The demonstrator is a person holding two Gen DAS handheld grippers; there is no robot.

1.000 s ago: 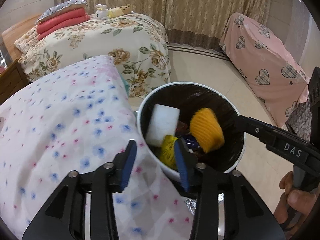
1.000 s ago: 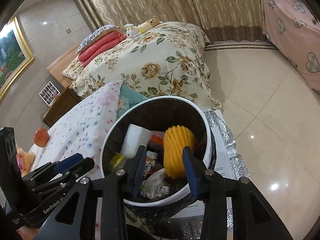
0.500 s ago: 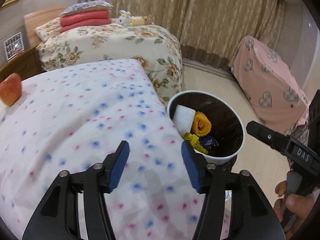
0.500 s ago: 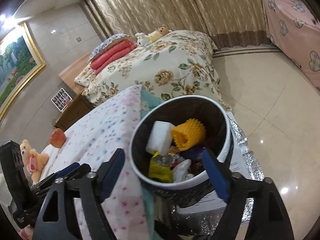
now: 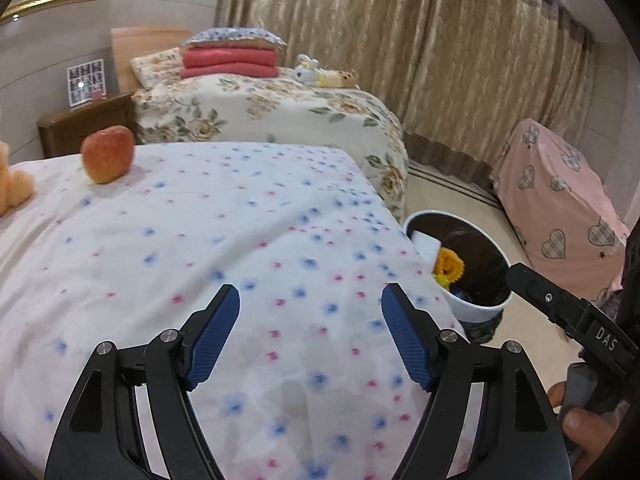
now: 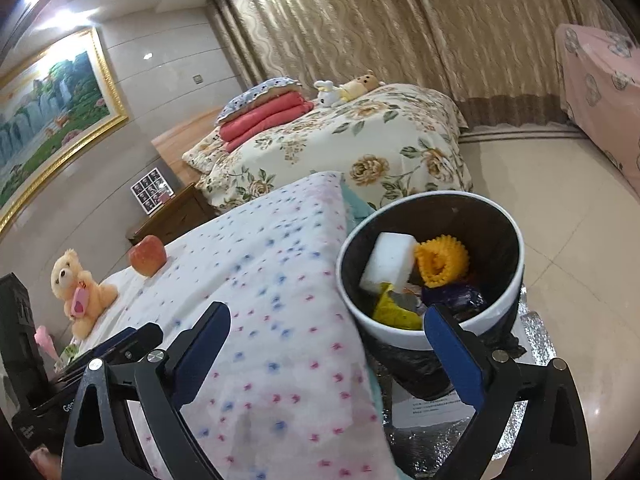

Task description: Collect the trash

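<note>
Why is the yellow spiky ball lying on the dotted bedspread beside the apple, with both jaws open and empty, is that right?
Not quite. The yellow spiky ball is inside the white bin, next to a white block, as the right wrist view shows. The apple does sit on the dotted bedspread, and both the left gripper and the right gripper are open and empty.

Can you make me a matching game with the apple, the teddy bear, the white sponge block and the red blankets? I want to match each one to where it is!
Things:
1. apple
2. teddy bear
3. white sponge block
4. red blankets

Places:
A. inside the trash bin
B. folded on the far bed with big flowers
C. on the near dotted bed, next to the apple
D. on the near dotted bed, close to the wooden nightstand

Pairs: 1-D, 2-C, 3-A, 4-B
</note>
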